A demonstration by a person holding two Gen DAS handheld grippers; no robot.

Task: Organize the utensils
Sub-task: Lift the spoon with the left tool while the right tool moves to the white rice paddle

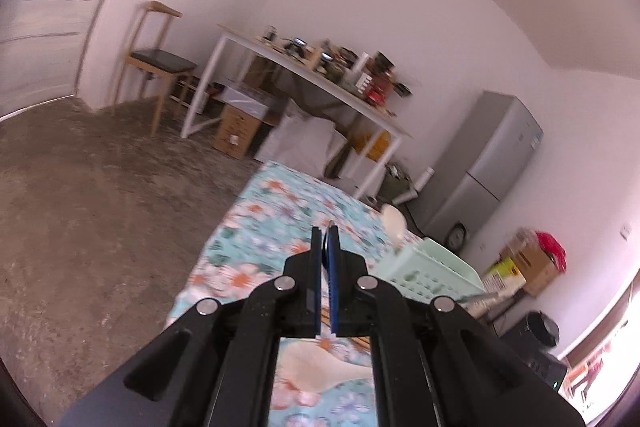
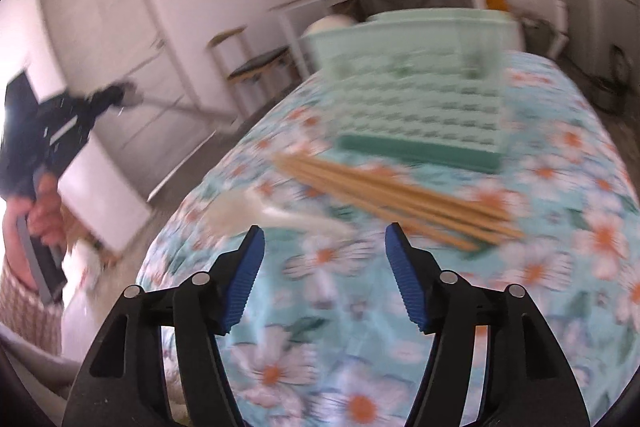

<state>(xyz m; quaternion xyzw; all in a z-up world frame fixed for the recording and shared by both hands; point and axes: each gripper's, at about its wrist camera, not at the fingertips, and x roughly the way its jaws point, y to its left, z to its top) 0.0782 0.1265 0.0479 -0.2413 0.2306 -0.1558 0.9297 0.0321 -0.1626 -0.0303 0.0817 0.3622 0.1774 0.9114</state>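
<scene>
My left gripper (image 1: 326,233) is shut, its blue pads pressed on something thin that I cannot make out, held above the floral tablecloth (image 1: 280,211). In the right wrist view it (image 2: 128,95) holds a long thin utensil (image 2: 188,109) off the table's left side. A pale green slotted basket (image 2: 420,99) stands at the far end of the table; it also shows in the left wrist view (image 1: 432,271). A bundle of wooden chopsticks (image 2: 392,193) and a white spoon (image 2: 256,213) lie before my open, empty right gripper (image 2: 324,241). A white spoon (image 1: 394,221) rises by the basket.
The table edge (image 2: 180,211) drops off to the left onto a bare floor (image 1: 100,195). Beyond stand a wooden chair (image 1: 160,63), a cluttered white desk (image 1: 312,75) and a grey fridge (image 1: 484,163). A hand (image 2: 44,211) holds the left gripper's handle.
</scene>
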